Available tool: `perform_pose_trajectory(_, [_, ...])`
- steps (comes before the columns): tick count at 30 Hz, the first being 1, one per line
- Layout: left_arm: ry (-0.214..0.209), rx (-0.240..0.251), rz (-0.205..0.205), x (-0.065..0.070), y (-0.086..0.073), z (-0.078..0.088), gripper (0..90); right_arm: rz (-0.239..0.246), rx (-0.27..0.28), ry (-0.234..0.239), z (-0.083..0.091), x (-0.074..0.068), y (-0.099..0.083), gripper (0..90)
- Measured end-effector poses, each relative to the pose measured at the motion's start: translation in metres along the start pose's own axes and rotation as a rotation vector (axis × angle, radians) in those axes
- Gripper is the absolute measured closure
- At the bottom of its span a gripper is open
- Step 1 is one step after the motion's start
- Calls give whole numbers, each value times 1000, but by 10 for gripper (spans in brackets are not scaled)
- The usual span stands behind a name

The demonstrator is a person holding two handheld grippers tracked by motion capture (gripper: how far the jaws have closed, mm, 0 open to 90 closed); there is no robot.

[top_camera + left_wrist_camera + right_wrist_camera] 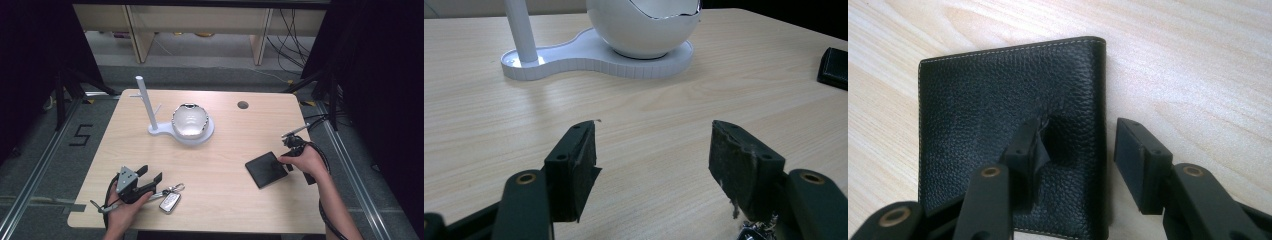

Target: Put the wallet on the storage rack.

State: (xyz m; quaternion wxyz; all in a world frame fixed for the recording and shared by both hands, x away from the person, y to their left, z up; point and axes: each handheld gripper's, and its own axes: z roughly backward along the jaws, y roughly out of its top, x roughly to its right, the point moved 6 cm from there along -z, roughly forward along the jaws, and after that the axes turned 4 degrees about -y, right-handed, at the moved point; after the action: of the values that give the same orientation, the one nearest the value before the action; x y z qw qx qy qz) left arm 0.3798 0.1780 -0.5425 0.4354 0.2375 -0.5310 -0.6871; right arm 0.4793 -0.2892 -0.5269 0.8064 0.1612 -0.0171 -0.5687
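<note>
A: Right gripper [1075, 150]?
B: Down on the black wallet [998, 100] at the table's [220, 165] near right; jaws partly open, straddling the wallet's edge, one pad pressing a dent into the leather, the other off the side over bare wood. Not clamped.

A: Left gripper [651, 165]?
B: Near left, spread wide over bare wood, holding nothing. Car key [170, 201] with its ring just right of it.

A: Farther off?
B: White stand [187, 131] with bowl, centre far

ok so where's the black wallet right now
In the high view the black wallet lies flat on the right side of the table, under the right gripper, whose jaws straddle its edge; the white stand sits farther back.
</note>
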Motion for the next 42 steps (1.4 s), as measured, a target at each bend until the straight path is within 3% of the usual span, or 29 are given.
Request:
perform_pose_trajectory(4, [-1,-1,1,0,0,0,353,15,-15,-6,-1,0,1,556])
perform_pose_trajectory(5, [-1,0,1,0,0,0,353,63,9,0,-3,3,3,556])
perform_pose_trajectory(7, [-1,2,1,1,0,0,352,0,-47,6,-1,-2,2,551])
perform_pose_trajectory(17, [-4,1,0,1,0,-1,353,4,-73,54,-4,2,4,550])
perform_pose_trajectory(19, [-1,-5,-3,1,0,0,354,15,-92,79,-5,4,5,596])
perform_pose_trajectory(20, [0,-7,-2,1,0,0,355,51,-66,98,-7,7,7,601])
perform_pose_trajectory(21, [0,-7,-2,1,0,0,355,39,-49,137,-8,7,7,612])
perform_pose_trajectory(24, [0,-6,-1,1,0,0,355,25,-62,134,-8,7,7,626])
perform_pose_trajectory(28, [-5,-1,-2,1,0,-1,354,52,-59,139,-8,6,7,662])
perform_pose_trajectory(29, [-5,0,-2,1,0,-1,354,67,-77,106,-7,6,6,670])
perform_pose_trajectory(30, [-5,1,-2,1,0,-1,354,14,-99,130,-5,4,5,685])
perform_pose_trajectory(32, [-5,1,0,1,0,-1,355,13,-86,125,-5,4,5,725])
perform_pose_trajectory(34, [-6,-1,-1,1,0,-1,355,38,-88,69,-4,3,6,743])
perform_pose_trajectory(36, [-6,2,0,1,0,-1,355,98,-76,72,-4,2,8,763])
perform_pose_trajectory(38, [-3,1,4,1,0,0,354,107,-96,66,-3,1,9,776])
perform_pose_trajectory(40, [-2,1,6,0,0,0,353,143,-87,47,-3,0,9,786])
perform_pose_trajectory(42, [-2,-3,4,0,0,0,354,147,-72,30,-2,-3,11,798])
